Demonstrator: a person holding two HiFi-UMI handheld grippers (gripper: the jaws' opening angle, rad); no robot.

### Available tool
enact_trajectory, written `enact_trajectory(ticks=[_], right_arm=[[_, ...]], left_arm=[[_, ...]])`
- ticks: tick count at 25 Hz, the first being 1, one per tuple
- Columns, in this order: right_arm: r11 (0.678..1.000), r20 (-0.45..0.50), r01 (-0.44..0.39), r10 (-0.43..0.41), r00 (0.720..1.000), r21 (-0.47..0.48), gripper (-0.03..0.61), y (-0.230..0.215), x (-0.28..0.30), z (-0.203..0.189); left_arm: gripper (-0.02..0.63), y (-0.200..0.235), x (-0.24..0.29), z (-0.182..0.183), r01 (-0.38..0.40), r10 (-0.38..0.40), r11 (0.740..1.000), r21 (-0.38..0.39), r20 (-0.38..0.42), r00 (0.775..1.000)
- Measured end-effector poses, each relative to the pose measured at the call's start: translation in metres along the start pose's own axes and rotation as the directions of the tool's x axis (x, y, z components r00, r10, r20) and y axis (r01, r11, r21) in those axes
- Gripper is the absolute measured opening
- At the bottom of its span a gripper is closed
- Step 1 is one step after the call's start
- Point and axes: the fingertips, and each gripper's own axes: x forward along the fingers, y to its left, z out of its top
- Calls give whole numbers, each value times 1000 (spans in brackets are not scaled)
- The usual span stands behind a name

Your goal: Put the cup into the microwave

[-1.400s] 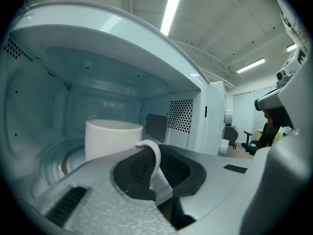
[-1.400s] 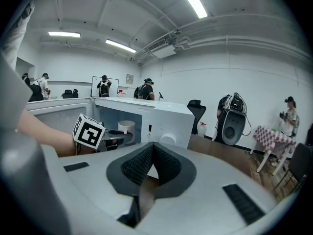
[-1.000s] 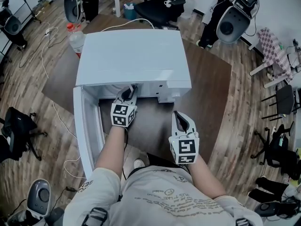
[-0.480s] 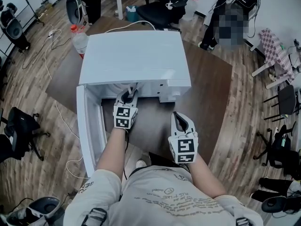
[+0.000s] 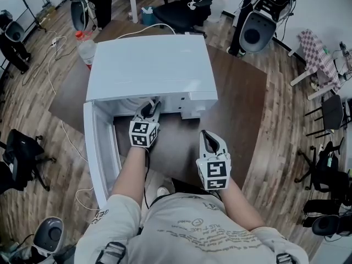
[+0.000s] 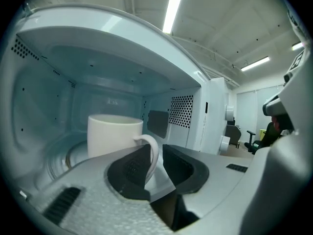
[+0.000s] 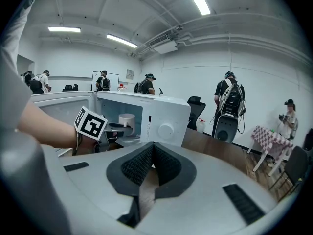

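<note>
The white microwave (image 5: 148, 65) stands on the brown table with its door (image 5: 99, 147) swung open to the left. A white cup (image 6: 115, 133) stands upright inside it on the turntable, and it also shows in the right gripper view as the cup (image 7: 126, 120). My left gripper (image 5: 149, 106) reaches into the opening. Seen close, the left gripper (image 6: 156, 153) is shut on the cup's handle. My right gripper (image 5: 208, 136) hovers over the table in front of the microwave, right of the left arm. The right gripper (image 7: 153, 153) is shut with nothing in it.
The brown table (image 5: 236, 103) extends right of the microwave. A clear bottle with a red cap (image 5: 85, 45) stands at its back left corner. A black office chair (image 5: 190, 7) and floor cables (image 5: 52, 65) lie beyond. Several people (image 7: 227, 99) stand across the room.
</note>
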Motion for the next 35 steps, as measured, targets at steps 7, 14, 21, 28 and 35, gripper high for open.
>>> enact_trajectory(ticks=[7,14,21,28,35], right_arm=[[1000,-7,-8,7,1000,-6,11,-1,3,-1],[1000,-19,-20,20,1000,-1,11,2,5,-4],[1000,-22,-26,26,999,-1,11,7,6,-8],[1000,-18,-24,24,1000,13,11,7,8,-7],[998,19,-42,41,999,40,11,20,7,3]], left_arm=[[78,5,-5,-1,-40,40,999,37,10,999],[78,12,-14,-6,-65,82,980,188,-85,993],[78,18,-24,-21,-67,130,958,278,-215,968],[81,17,-35,-23,-88,144,967,240,-226,963],[78,12,-58,-3,-156,176,980,121,-179,968]])
